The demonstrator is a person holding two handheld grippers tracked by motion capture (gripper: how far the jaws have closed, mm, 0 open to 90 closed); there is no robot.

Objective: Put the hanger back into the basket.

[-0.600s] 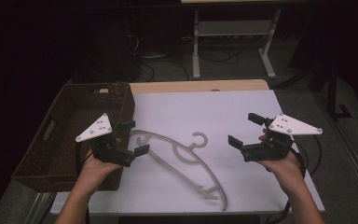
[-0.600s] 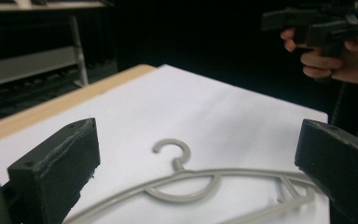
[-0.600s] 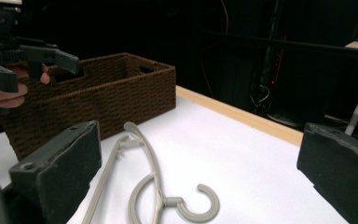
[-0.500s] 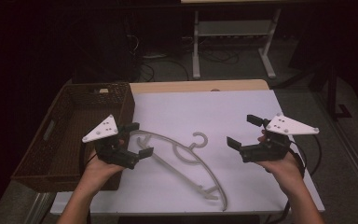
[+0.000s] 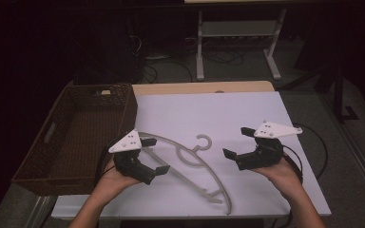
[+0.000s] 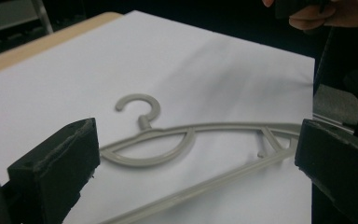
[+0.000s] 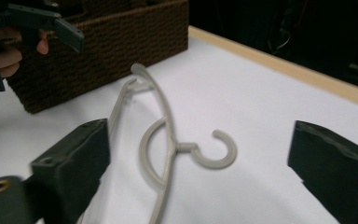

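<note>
Dim room behind, cables and a metal stand point(image 5: 237, 42) on the floor; white-topped counter point(image 5: 228, 114) in front. Lying flat between the two sets of fingers: a grey plastic hanger point(image 5: 190, 164), hook end toward the far edge, one arm running under the left fingers, the other out ahead of the right ones. Left gripper point(image 5: 153, 155) held low over the hanger's arm, fingers point(image 6: 56, 168) released and spread wide, that arm seen between them in the left gripper view; possibly not touching, hard to tell from above. Right gripper point(image 5: 237, 142) just beside the hook, fingers point(image 7: 74, 163) likewise parted and holding nothing. Beyond the left fingers, near them, a dark woven basket point(image 5: 62, 142) on the counter's edge.
</note>
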